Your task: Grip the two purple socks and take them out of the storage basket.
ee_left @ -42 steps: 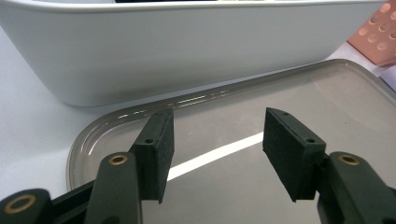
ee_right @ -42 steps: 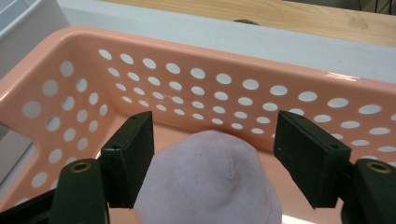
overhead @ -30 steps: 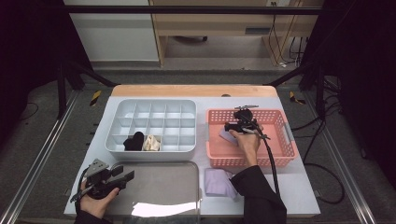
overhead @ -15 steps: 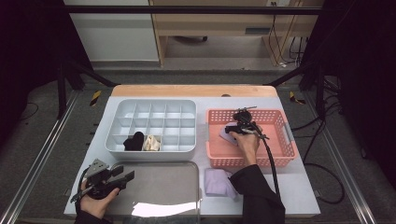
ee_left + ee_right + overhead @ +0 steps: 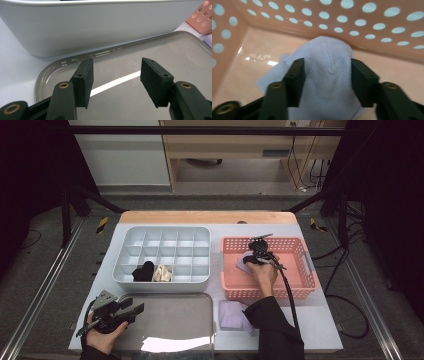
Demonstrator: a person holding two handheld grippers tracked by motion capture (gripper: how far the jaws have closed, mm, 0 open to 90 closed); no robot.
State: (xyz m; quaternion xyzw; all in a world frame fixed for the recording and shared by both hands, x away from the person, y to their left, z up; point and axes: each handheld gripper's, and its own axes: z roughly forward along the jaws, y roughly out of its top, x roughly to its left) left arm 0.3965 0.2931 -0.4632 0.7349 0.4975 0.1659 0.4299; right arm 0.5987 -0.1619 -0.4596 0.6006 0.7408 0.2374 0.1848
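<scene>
A lavender cloth [image 5: 329,62] lies bunched in the pink perforated basket [image 5: 300,292] at the right of the table. My right gripper [image 5: 327,75] reaches into the basket [image 5: 362,15]. Its jaws have just been closing, and both pads press the cloth's raised hump between them. In the high view the right gripper [image 5: 248,261] sits over the cloth [image 5: 243,265] at the basket's left side. My left gripper [image 5: 132,309] rests at the near left, open with nothing between its jaws. It [image 5: 116,75] hovers over the grey tray [image 5: 175,50].
A white compartment organizer [image 5: 160,232] stands left of the basket, with a black item [image 5: 144,271] and a cream item [image 5: 162,273] in its front cells. A second lavender cloth [image 5: 231,315] lies on the table beside the grey tray [image 5: 170,320].
Both hands stay where they were. The right gripper's jaws have drawn in on the cloth in the basket.
</scene>
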